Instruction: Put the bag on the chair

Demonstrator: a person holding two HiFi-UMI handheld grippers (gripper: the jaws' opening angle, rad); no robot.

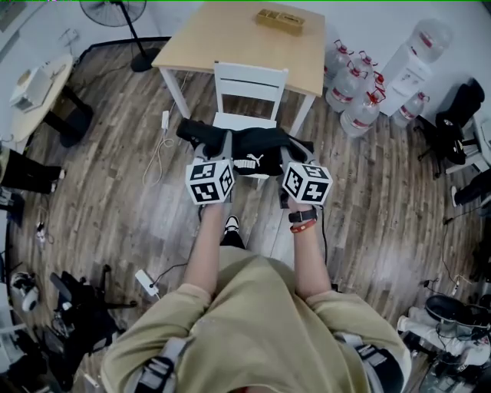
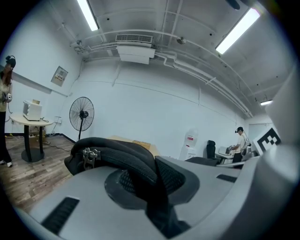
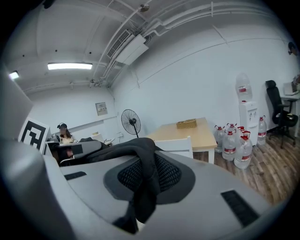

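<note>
A black bag (image 1: 257, 147) with a white logo hangs between my two grippers, just over the seat of a white chair (image 1: 250, 83) that stands against a wooden table (image 1: 230, 38). Whether the bag touches the seat I cannot tell. My left gripper (image 1: 217, 147) is shut on the bag's left end. In the left gripper view a padded black strap (image 2: 122, 152) with a metal buckle (image 2: 89, 157) is pinched in the left gripper (image 2: 150, 187). My right gripper (image 1: 295, 151) is shut on the bag's right end, and black fabric (image 3: 136, 150) is clamped in the right gripper (image 3: 145, 180).
A flat box (image 1: 280, 21) lies on the table. Several water bottles (image 1: 353, 84) and a dispenser (image 1: 414, 61) stand to the right of it. A fan (image 1: 115, 11) and a round side table (image 1: 38, 84) are at the left. Cables (image 1: 161, 146) and a power strip (image 1: 146, 282) lie on the wooden floor.
</note>
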